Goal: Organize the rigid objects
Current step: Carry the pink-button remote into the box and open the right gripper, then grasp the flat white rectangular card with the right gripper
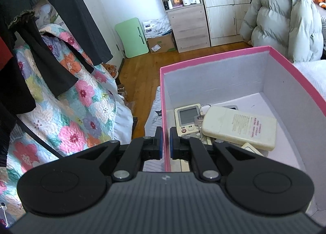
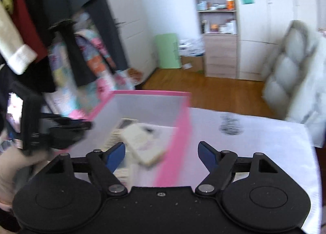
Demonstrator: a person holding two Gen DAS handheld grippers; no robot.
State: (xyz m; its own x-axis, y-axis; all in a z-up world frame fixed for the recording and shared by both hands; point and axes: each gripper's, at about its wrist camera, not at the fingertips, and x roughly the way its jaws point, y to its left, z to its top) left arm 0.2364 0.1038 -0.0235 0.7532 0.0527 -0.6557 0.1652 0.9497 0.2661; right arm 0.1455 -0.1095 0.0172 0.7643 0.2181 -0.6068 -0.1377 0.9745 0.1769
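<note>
two grippers are in our hands. our left gripper (image 1: 165,142) is clamped on the near-left wall of the pink box (image 1: 214,58): one blue pad sits outside the wall, the other inside, and the wall edge runs up between them.

inside the box, on its floor near that wall, we see a cream remote (image 1: 240,130) lying face down with its label up. it rests partly on top of a second remote (image 1: 187,118) that lies face up, its grey screen showing. a bunch of keys (image 1: 198,122) on a ring lies between the two, touching both. a further pale item under the cream remote's near end is too hidden to identify.

our right gripper (image 2: 162,153) is spread wide with nothing between its blue pads (image 2: 116,155). it hovers above the right wall of the box (image 2: 179,138), the left pad over the box interior and the right pad over the white cloth (image 2: 264,138) beside the box. the right wrist view is blurred; the cream remote (image 2: 142,142) appears in it as a pale tilted block inside the box. in the same view the left gripper (image 2: 67,132) shows at the box's left wall.

the box stands on the white cloth. a grey puffer jacket (image 1: 285,19) hangs beyond it, and a floral quilt (image 1: 67,111) lies to the left.
</note>
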